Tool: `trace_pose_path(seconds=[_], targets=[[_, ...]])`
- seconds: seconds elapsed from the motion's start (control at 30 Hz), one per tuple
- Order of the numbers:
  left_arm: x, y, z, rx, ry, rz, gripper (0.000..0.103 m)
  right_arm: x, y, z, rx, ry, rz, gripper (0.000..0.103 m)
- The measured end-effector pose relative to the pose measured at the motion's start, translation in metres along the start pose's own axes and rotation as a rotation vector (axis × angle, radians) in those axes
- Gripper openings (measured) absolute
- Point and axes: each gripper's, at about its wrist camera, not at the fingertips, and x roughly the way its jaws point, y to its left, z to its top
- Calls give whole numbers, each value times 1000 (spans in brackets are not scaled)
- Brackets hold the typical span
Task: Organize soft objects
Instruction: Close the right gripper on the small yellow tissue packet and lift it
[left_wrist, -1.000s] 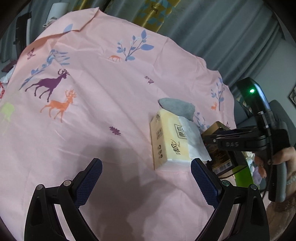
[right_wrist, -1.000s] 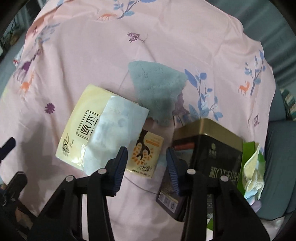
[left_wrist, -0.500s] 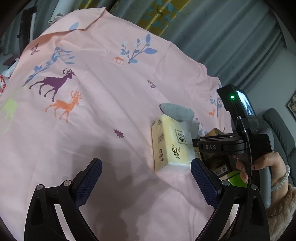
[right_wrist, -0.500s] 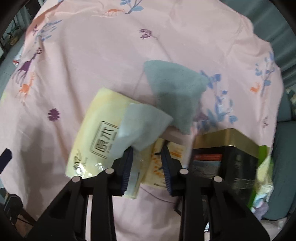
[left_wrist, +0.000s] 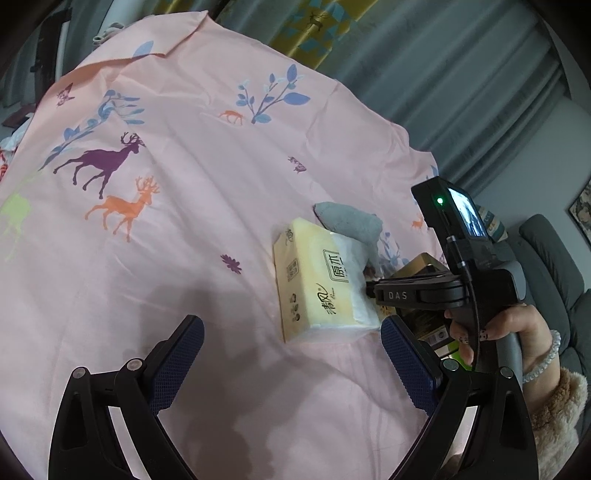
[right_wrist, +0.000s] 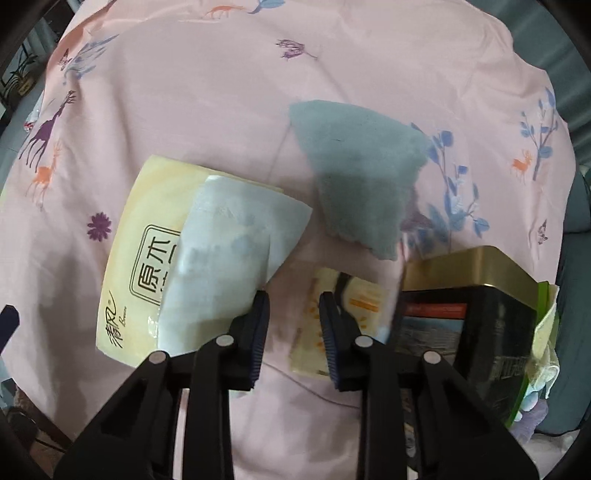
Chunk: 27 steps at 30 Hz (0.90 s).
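I see a pink deer-print sheet (left_wrist: 192, 221) on the worktop, grey curtains (left_wrist: 461, 74) behind. Tissue pack (right_wrist: 147, 254) lies flat mid-sheet, long axis toward me. Left gripper (left_wrist: 291, 354) wide open, empty; right gripper (right_wrist: 293, 314) has been closing, nothing pinched.

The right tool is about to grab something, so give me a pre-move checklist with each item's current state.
1. Right tool jaws have just been closing, narrow gap left over the small yellow packet's edge: ok.
2. Pads pressing on the packet: not ok, no contact visible.
3. Loose tissue sheet clear of the tool's left finger: cannot tell, they overlap in view.
4. Left tool open, empty, not touching the tissue pack: ok.
5. Grey cloth clear of both tools: ok.
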Motion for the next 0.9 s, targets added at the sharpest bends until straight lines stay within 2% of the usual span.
trace_pose_path(seconds=[0.03,0.17,0.2,0.33,0.43,0.5,0.57,0.63,0.67,0.7,0.9], targets=[[0,0,0,0,1,2,97,1,0,1,11,7,-10,30],[0,-1,0,-4,6,-5,97,7,-17,3,85,37,-42,66],[0,-2,-1,-3,6,-7,97,9,-21,3,99,42,-39,69],[1,-4,-2,0,13,-8,97,20,-35,3,159,93,30,68],[2,-4,-3,0,18,-11,97,23,-33,6,141,95,5,66],[1,-4,-3,0,18,-12,97,28,-28,7,128,110,12,60],[1,-3,-4,-4,18,-14,97,38,-25,9,122,145,6,59],[1,-3,-3,-4,19,-16,97,41,-24,12,120,140,-18,58],[1,-3,-3,-4,19,-15,97,40,-24,14,129,126,-21,52],[1,-4,-4,-5,18,-14,97,39,-23,14,123,113,-44,40],[2,-6,-4,2,26,-19,97,31,-4,4,44,73,-78,29]])
